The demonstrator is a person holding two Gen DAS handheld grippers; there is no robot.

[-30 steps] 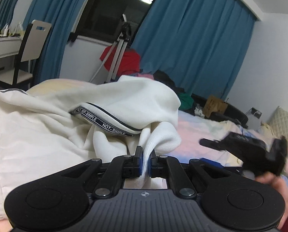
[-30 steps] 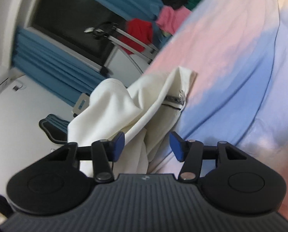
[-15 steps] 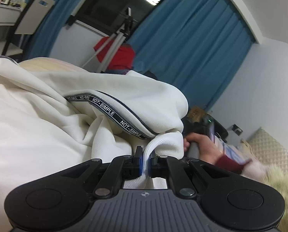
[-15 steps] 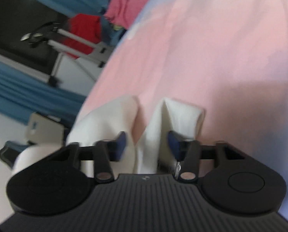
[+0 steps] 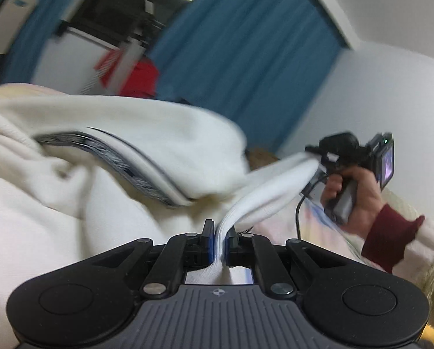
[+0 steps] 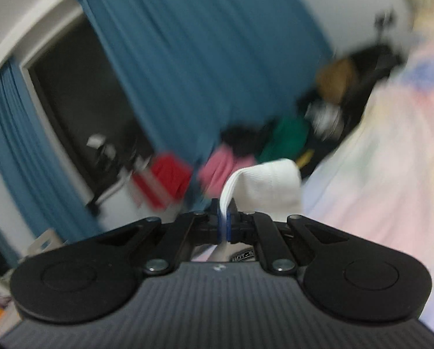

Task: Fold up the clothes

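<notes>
A white garment (image 5: 106,151) with a dark lettered band (image 5: 135,171) fills the left of the left wrist view. My left gripper (image 5: 219,237) is shut on its ribbed white hem (image 5: 263,200). That hem stretches up and to the right to my right gripper (image 5: 318,152), held in a hand (image 5: 359,192) with a dark red cuff. In the right wrist view my right gripper (image 6: 224,221) is shut on the same ribbed hem (image 6: 269,186), which stands up past the pads. Both views are blurred by motion.
A pastel pink, blue and yellow bed sheet (image 6: 391,174) lies to the right. Blue curtains (image 6: 205,58) frame a dark window (image 6: 80,122). Red, pink and green clothes (image 6: 228,165) are piled behind the bed. A chair back (image 5: 7,20) stands far left.
My right gripper has shut on the ribbed hem and lifted it up off the sheet, swinging level. The hem is now stretched between both grippers. The left gripper sank a little.
</notes>
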